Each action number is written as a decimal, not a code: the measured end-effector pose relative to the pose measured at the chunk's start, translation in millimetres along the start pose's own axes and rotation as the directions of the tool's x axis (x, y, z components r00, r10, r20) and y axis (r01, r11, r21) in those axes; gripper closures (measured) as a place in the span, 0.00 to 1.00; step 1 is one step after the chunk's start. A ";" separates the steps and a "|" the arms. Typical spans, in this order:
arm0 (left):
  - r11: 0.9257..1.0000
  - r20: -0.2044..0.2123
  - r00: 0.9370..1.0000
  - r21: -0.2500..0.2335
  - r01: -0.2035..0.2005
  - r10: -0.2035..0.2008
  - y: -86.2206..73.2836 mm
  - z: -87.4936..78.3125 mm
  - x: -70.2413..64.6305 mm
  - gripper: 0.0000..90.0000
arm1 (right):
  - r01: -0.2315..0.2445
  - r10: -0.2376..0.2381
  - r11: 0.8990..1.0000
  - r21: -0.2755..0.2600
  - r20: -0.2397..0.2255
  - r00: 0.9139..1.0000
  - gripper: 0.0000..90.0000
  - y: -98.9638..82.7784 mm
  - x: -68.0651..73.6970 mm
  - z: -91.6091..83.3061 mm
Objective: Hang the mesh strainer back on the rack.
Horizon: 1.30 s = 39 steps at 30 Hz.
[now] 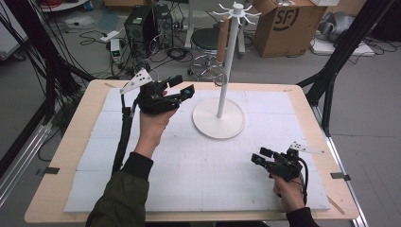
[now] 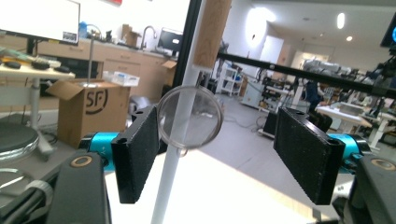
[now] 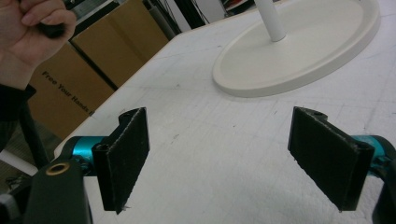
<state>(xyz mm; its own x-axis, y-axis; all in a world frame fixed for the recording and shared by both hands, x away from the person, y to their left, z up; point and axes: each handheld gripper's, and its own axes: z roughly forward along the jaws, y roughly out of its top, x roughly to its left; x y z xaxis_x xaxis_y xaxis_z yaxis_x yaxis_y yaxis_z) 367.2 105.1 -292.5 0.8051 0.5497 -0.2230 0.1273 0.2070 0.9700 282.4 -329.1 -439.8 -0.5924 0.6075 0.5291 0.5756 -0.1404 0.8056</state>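
A white stand rises from a round base (image 1: 218, 119) on a thin pole (image 1: 227, 66) with hooks at the top (image 1: 236, 12). From a hook hangs a magnifying glass with a cork handle (image 1: 222, 40) and a clear lens (image 1: 212, 75). My left gripper (image 1: 183, 86) is held up left of the pole, open. In the left gripper view the lens (image 2: 190, 117) hangs between the open jaws of the left gripper (image 2: 217, 140), close to the left pad (image 2: 137, 154); I cannot tell whether they touch. My right gripper (image 1: 259, 156) is open and empty low over the mat, and in its own view the right gripper (image 3: 219, 140) faces the base (image 3: 299, 56).
A white foam mat (image 1: 198, 161) covers the wooden table (image 1: 66, 156). Behind the table stand a cardboard box (image 1: 283, 26), a computer tower (image 1: 142, 26) and a stool (image 1: 208, 40). Black frame legs (image 1: 331, 71) flank the table.
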 end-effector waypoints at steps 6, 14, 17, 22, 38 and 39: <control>1.000 -0.008 1.000 0.010 -0.019 0.019 -4.0 -23.4 0.1 0.34 | 0.007 -0.007 1.000 -0.010 0.003 1.000 0.22 4.3 3.1 4.5; 1.000 -0.038 0.999 0.012 -0.008 0.008 -16.4 -53.6 7.8 0.34 | 0.014 -0.014 1.000 -0.011 0.000 1.000 0.22 6.9 8.7 11.8; 1.000 -0.044 0.999 0.021 -0.002 0.003 -25.4 -62.9 7.7 0.34 | 0.018 -0.018 1.000 -0.009 0.006 1.000 0.22 6.7 9.3 11.8; 0.999 -0.053 0.999 0.034 0.008 -0.006 -40.9 -78.3 7.7 0.34 | 0.015 -0.015 1.000 -0.019 0.011 1.000 0.22 7.5 8.7 10.5; 0.995 -0.083 0.995 0.089 0.056 -0.048 -82.6 -117.9 6.0 0.32 | 0.100 -0.100 0.992 -0.083 0.013 0.995 0.17 13.7 24.9 11.7; 0.994 -0.086 0.995 0.095 0.054 -0.046 -85.5 -120.6 5.8 0.32 | 0.111 -0.110 0.991 -0.080 0.014 0.994 0.17 13.7 26.7 12.9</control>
<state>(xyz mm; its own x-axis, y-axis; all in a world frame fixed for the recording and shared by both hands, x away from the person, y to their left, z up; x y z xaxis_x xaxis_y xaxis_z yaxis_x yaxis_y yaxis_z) 291.2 188.2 -388.4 0.7456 0.6072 -0.2746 0.2247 0.1589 0.9614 281.7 -304.8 -418.1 -0.6442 0.6299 0.4338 0.4594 -0.1348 0.8779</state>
